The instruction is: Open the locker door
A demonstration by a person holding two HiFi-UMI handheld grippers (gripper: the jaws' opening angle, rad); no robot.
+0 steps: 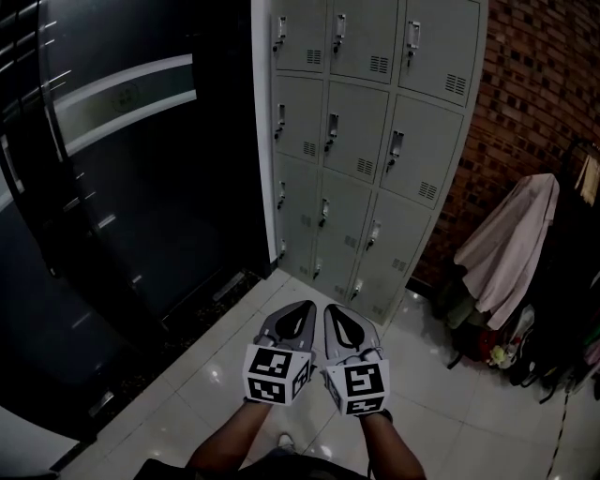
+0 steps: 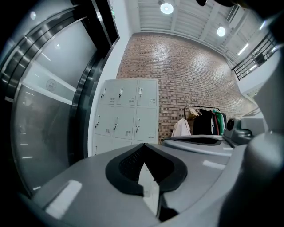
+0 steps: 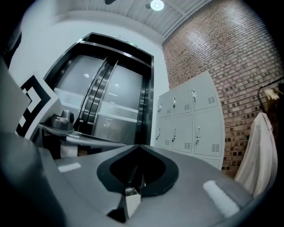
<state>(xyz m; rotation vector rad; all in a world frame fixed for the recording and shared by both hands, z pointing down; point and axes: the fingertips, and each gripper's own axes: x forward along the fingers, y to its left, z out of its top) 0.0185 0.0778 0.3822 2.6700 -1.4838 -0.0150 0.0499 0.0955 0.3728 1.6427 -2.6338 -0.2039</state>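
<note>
red-brown brick wall, full height, on the right of the room. it meets a white slatted ceiling set with round lights.

dark glass doors, curved, on the left. a pale band crosses them and carries a round emblem, too small to read. a small green sign sits above the door frame, its print not legible.

white glossy floor tiles, with a dark speckled strip along the foot of the glass doors.

pale grey metal locker bank, in the corner between a white pillar and the brick wall. three columns and four rows show in the head view. each door has a handle on its left edge and a vent grille low on its right. every door in view is shut. the bank stands well ahead of both grippers.

clothes rack against the brick wall, right of the lockers, hung with dark and green garments. a pale garment hangs at its near end, with small items on the floor below.

left gripper and right gripper, grey, side by side, held level over the tiles and pointing at the lockers. both have their jaws together with nothing between them. each carries a cube of black-and-white square markers. bare forearms show behind them.
</note>
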